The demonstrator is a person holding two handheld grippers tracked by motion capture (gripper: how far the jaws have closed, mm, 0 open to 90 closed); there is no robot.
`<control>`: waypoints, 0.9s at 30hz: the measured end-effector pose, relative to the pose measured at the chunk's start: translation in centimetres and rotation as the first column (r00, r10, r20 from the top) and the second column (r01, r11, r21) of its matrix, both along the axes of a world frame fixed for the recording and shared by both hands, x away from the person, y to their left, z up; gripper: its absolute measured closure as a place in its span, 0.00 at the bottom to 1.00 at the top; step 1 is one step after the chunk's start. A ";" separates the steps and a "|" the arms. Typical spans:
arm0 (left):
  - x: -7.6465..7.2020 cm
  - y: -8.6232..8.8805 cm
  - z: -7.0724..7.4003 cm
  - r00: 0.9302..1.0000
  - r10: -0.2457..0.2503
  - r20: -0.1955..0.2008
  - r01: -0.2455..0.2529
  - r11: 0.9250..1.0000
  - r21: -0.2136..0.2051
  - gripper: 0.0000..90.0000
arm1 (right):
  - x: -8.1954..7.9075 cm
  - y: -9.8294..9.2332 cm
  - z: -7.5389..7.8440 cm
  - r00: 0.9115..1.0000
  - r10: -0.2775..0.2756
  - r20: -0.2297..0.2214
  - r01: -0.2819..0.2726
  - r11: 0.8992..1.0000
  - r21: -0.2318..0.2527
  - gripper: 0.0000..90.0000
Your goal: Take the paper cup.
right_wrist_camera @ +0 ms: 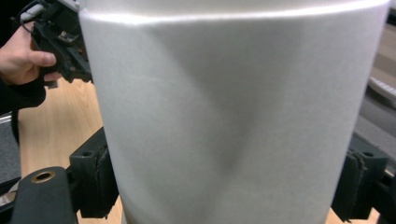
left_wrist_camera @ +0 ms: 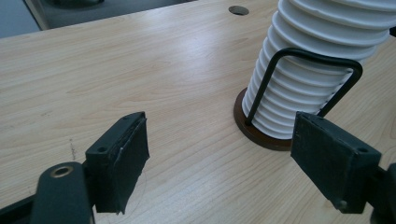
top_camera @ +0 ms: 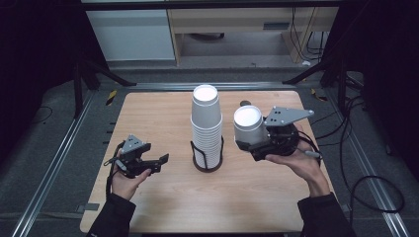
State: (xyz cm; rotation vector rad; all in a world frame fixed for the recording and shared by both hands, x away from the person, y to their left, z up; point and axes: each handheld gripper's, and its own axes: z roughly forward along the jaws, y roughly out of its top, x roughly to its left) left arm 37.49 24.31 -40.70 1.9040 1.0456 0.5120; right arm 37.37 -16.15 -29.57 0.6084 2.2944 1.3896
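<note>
A tall stack of white paper cups (top_camera: 206,126) stands upright in a black wire holder (top_camera: 207,158) at the table's middle; its ribbed rims (left_wrist_camera: 299,70) and brown base (left_wrist_camera: 261,133) fill the upper right of the left gripper view. My right gripper (top_camera: 249,143) is shut on a single white cup (top_camera: 247,123), held upright above the table to the right of the stack; the cup's wall (right_wrist_camera: 224,116) is dented between the jaws. My left gripper (top_camera: 160,163) stands open near the table, left of the stack, with nothing between its pads (left_wrist_camera: 123,161).
The wooden table (top_camera: 163,113) has a round hole (left_wrist_camera: 238,10) near its far edge, behind the stack. Cables (top_camera: 356,163) trail off the right side. Metal rails run along both sides on the floor.
</note>
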 end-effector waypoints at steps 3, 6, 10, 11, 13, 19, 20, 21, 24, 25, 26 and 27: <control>-0.1 -0.1 0.0 1.000 -0.008 0.000 0.008 1.000 0.000 0.20 | 0.0 0.0 -0.8 1.000 0.012 -0.016 -0.012 1.000 0.001 0.17; -0.2 -0.2 -0.1 1.000 -0.014 -0.001 0.014 1.000 -0.001 0.20 | -0.1 0.1 -1.5 0.999 0.026 -0.024 -0.026 1.000 -0.009 0.17; -0.4 -0.4 0.0 1.000 -0.029 -0.001 0.029 1.000 0.005 0.20 | -0.1 0.4 -2.2 0.998 0.050 -0.034 -0.050 0.999 -0.018 0.17; -0.4 -0.4 0.0 0.999 -0.034 -0.002 0.034 0.999 0.006 0.20 | -0.1 0.4 -2.4 0.998 0.057 -0.039 -0.058 0.998 -0.018 0.17; -0.5 -0.5 0.1 0.999 -0.039 0.003 0.039 0.999 0.004 0.20 | -0.2 0.6 -2.7 0.996 0.070 -0.046 -0.072 0.997 -0.027 0.17; -0.9 -0.6 0.4 0.998 -0.065 0.006 0.065 0.998 -0.014 0.20 | -0.2 1.2 -3.9 0.992 0.107 -0.067 -0.111 0.993 -0.045 0.17; -1.0 -0.6 0.4 0.998 -0.069 0.008 0.069 0.998 -0.012 0.20 | -0.2 1.3 -4.0 0.991 0.115 -0.073 -0.118 0.992 -0.047 0.17; -1.0 -0.6 0.5 0.997 -0.074 0.009 0.074 0.997 -0.013 0.20 | -0.2 1.5 -4.2 0.990 0.122 -0.074 -0.127 0.990 -0.057 0.17; -1.3 -0.7 0.7 0.995 -0.094 0.016 0.094 0.996 -0.010 0.19 | -0.4 1.9 -4.5 0.986 0.147 -0.080 -0.153 0.985 -0.079 0.17; -1.4 -0.8 0.8 0.995 -0.102 0.018 0.102 0.995 -0.012 0.19 | -0.4 2.1 -4.7 0.984 0.156 -0.083 -0.163 0.983 -0.087 0.17; -1.5 -0.9 0.8 0.994 -0.111 0.020 0.112 0.994 -0.011 0.19 | -0.4 2.2 -4.8 0.983 0.165 -0.085 -0.173 0.980 -0.094 0.17; -1.6 -1.0 0.9 0.992 -0.122 0.022 0.122 0.993 -0.007 0.19 | -0.5 2.4 -5.0 0.981 0.174 -0.089 -0.183 0.978 -0.099 0.17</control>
